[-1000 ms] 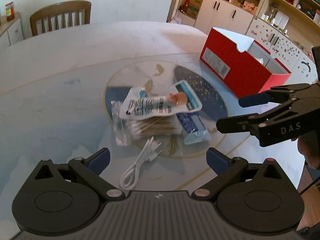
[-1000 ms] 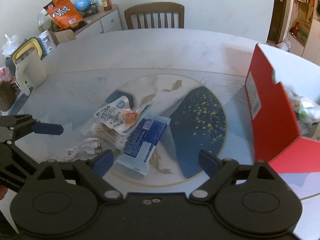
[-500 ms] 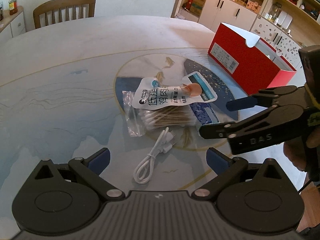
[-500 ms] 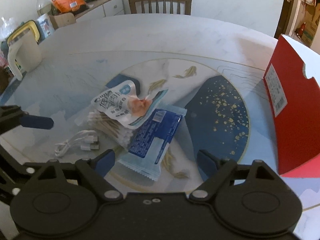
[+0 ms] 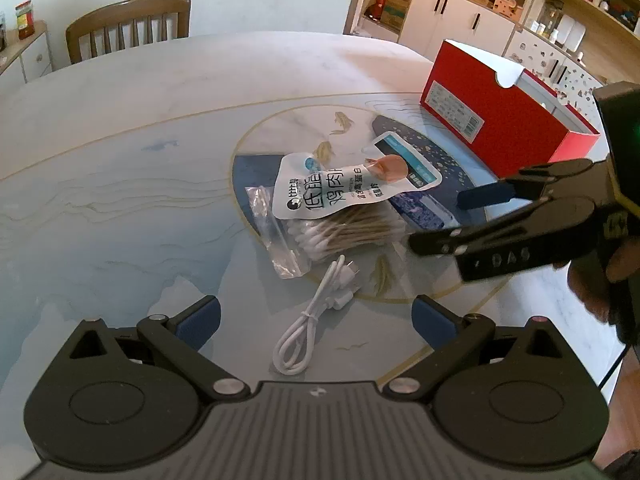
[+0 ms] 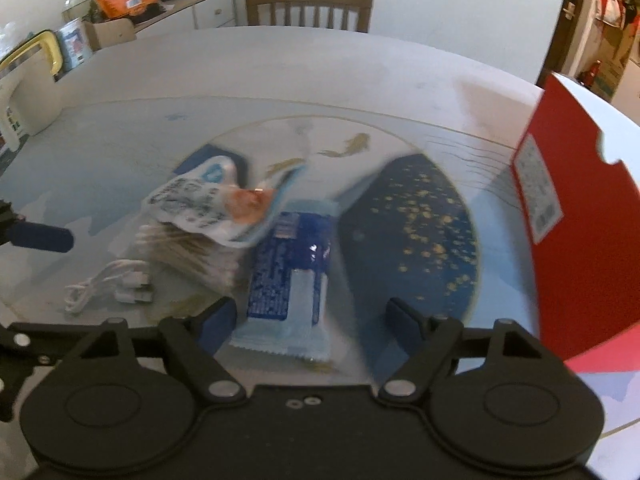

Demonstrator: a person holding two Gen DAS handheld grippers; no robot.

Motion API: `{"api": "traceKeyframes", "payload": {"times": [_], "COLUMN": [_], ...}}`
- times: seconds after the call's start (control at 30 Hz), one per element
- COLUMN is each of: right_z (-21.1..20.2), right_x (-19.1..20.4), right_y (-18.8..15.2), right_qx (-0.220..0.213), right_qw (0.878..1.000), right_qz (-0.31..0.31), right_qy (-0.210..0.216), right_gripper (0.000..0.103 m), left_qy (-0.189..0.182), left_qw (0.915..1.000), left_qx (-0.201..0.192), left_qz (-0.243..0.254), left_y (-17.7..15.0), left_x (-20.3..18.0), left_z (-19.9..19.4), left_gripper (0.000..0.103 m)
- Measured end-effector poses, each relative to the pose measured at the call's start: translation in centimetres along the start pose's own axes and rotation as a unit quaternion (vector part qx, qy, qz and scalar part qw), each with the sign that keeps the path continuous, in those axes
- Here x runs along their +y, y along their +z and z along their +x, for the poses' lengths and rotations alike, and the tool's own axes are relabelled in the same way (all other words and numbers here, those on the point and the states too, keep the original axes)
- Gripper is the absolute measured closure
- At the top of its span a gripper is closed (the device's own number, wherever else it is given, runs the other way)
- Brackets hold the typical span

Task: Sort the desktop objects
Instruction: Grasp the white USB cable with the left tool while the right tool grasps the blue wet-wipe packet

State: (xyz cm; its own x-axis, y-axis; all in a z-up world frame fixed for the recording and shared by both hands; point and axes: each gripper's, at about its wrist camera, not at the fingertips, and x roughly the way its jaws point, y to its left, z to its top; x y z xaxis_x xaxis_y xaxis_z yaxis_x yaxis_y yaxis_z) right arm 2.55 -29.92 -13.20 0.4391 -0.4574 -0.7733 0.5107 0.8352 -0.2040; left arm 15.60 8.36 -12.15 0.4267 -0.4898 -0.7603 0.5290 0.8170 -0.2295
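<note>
left wrist view: the left gripper [image 5: 316,314] hangs with jaws wide apart and nothing between them, above the white cable [image 5: 316,316] on the table [image 5: 120,128].
pile: a white pouch [image 5: 344,188] lies on top of a bag of swabs [image 5: 340,232], beside a blue packet [image 5: 416,208]; the red box [image 5: 496,128] stands open, well apart to the right.
right gripper from here: the right gripper [image 5: 436,220] reaches in over the blue packet's end, a hand [image 5: 600,276] behind it.
right wrist view: the right gripper [image 6: 308,316] has just been closing its jaws; they still stand apart, the blue packet [image 6: 292,268] between them, pads not yet pressing.
handling: looks light, soft and slick, a crinkly wrapper; i'd pinch across the firm middle, not the flat crimped end.
only here: this blurred view shows the packet's full length and how it sits between the pads; the other shows the cable's coil and the box's open top.
</note>
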Motion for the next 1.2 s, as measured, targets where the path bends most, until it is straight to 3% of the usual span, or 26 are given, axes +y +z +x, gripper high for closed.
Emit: {"api": "traceKeyframes", "payload": {"times": [0.17, 0.43, 0.53, 0.9, 1.03, 1.2], "right_z": [-0.1, 0.2, 0.5, -0.1, -0.2, -0.4], "right_x": [-1.6, -1.1, -1.2, -0.9, -0.8, -0.9], "right_y": [0.0, 0.8, 1.1, 0.9, 0.9, 0.7], "right_qx": [-0.001, -0.014, -0.023, -0.035, -0.034, -0.033], "right_qw": [1.000, 0.999, 0.999, 0.997, 0.997, 0.997], "right_qz": [0.005, -0.030, -0.036, -0.058, -0.057, -0.055], "right_qy": [-0.002, 0.025, 0.032, 0.048, 0.048, 0.041], "right_gripper": [0.028, 0.037, 0.039, 0.065, 0.067, 0.067], "left_qy": [0.000, -0.001, 0.006, 0.016, 0.026, 0.023], "left_qw": [1.0000, 0.9999, 0.9997, 0.9992, 0.9986, 0.9989], "left_qx": [-0.001, 0.004, 0.000, -0.003, 0.002, 0.004], "left_qz": [0.007, 0.015, 0.022, 0.038, 0.045, 0.041], "left_y": [0.1, -0.1, -0.1, 0.1, 0.2, 0.3], "left_x": [-0.3, -0.8, -1.1, -1.8, -2.1, -2.3], "left_z": [0.2, 0.6, 0.6, 0.7, 0.8, 1.0], "left_gripper": [0.003, 0.018, 0.030, 0.067, 0.072, 0.087]}}
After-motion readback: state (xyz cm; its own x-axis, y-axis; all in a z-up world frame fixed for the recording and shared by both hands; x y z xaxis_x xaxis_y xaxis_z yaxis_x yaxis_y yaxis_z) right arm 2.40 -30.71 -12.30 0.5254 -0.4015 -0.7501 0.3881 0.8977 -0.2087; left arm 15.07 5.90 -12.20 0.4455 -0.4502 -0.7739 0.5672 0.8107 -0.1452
